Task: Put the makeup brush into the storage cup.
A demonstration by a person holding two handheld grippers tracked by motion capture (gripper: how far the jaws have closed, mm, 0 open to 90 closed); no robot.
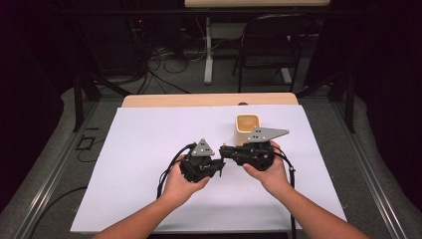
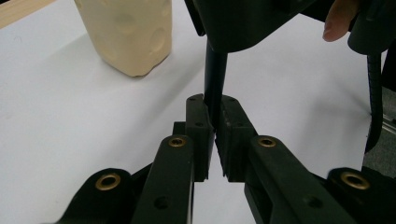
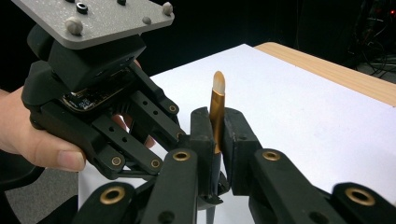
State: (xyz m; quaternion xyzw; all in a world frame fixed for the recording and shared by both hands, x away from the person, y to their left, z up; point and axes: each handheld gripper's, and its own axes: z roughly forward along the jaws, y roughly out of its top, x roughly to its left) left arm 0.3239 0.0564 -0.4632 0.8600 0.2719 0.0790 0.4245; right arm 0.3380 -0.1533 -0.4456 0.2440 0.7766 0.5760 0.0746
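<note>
Our two black tongs, left tongs [image 1: 219,166] and right tongs [image 1: 223,149], each topped with a grey three-cornered plate studded with screws, brass-ringed pivots along our black linkage arms, ribbed black cables trailing back, our forearms bare of sleeves

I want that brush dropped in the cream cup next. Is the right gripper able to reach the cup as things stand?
Probably yes. The cup stands just behind the right gripper, with bare white sheet around it. But the left gripper is also clamped on the brush and would need to let go.
</note>
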